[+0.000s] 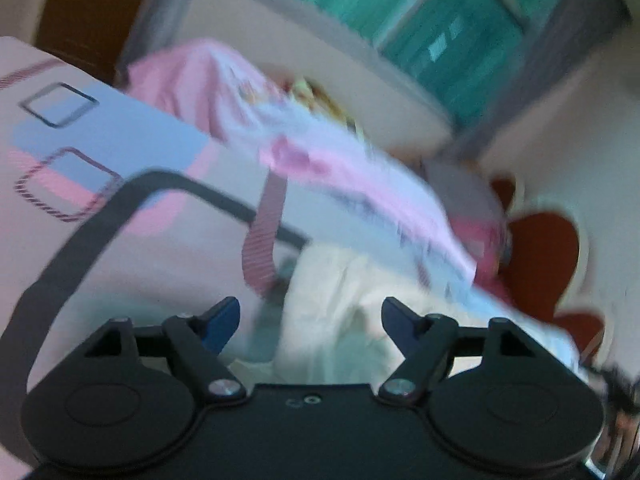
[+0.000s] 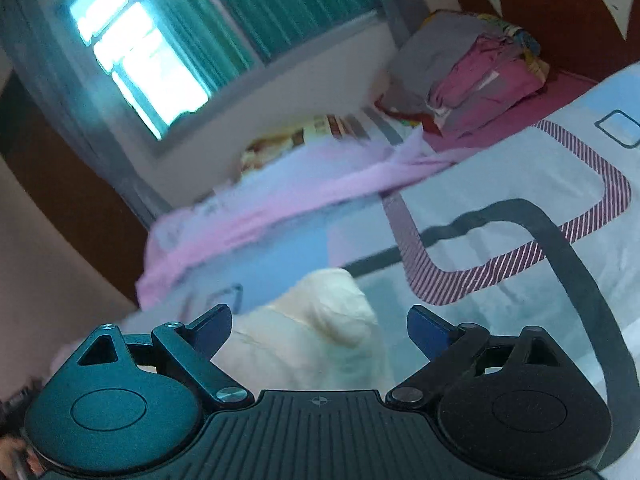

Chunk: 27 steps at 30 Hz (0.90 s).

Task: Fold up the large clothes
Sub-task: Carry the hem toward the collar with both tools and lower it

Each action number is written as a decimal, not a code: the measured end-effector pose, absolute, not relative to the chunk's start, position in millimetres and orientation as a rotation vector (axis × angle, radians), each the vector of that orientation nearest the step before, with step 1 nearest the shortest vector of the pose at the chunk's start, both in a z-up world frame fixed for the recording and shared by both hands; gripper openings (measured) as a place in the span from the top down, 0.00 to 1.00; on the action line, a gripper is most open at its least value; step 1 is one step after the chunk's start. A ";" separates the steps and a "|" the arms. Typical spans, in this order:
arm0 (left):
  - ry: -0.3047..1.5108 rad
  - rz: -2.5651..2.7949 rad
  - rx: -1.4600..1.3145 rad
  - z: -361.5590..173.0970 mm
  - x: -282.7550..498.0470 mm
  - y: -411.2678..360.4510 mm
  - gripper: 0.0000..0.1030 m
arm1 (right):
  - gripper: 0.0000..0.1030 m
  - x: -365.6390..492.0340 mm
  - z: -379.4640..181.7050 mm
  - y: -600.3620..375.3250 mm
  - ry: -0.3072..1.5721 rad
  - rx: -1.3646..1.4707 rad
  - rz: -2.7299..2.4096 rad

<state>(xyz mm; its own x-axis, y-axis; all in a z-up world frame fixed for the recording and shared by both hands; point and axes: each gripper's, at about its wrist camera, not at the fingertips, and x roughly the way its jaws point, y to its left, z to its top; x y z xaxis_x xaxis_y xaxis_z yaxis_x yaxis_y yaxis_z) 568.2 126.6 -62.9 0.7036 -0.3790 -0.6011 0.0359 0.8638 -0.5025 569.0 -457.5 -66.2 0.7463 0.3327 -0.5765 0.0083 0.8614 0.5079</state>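
Observation:
A cream-white garment (image 1: 336, 300) lies bunched on the patterned bedsheet (image 1: 100, 140), just ahead of my left gripper (image 1: 310, 318), which is open with nothing between its blue fingertips. In the right wrist view the same cream garment (image 2: 320, 332) sits between and just beyond the tips of my right gripper (image 2: 320, 328), which is open too. Whether any fingertip touches the cloth I cannot tell. A pink and lilac cloth (image 1: 320, 160) lies further back on the bed; it also shows in the right wrist view (image 2: 260, 208).
The bedsheet (image 2: 520, 208) has black and striped loop patterns. A stack of folded clothes (image 2: 480, 80) sits at the head of the bed by a red headboard (image 1: 540, 256). A window with green curtains (image 2: 240, 28) is behind. The view is blurred.

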 end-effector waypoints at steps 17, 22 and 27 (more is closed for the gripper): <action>0.620 -0.286 -0.226 -38.5 586.9 79.3 0.96 | 0.93 568.1 -79.3 -435.4 0.686 0.336 0.122; 0.712 -0.248 -0.159 -70.1 595.5 70.7 0.94 | 0.92 579.0 -113.9 -428.5 0.811 0.306 0.051; 0.543 -0.078 -0.049 -35.0 561.9 68.3 0.44 | 0.22 553.3 -83.9 -421.6 0.678 0.194 -0.048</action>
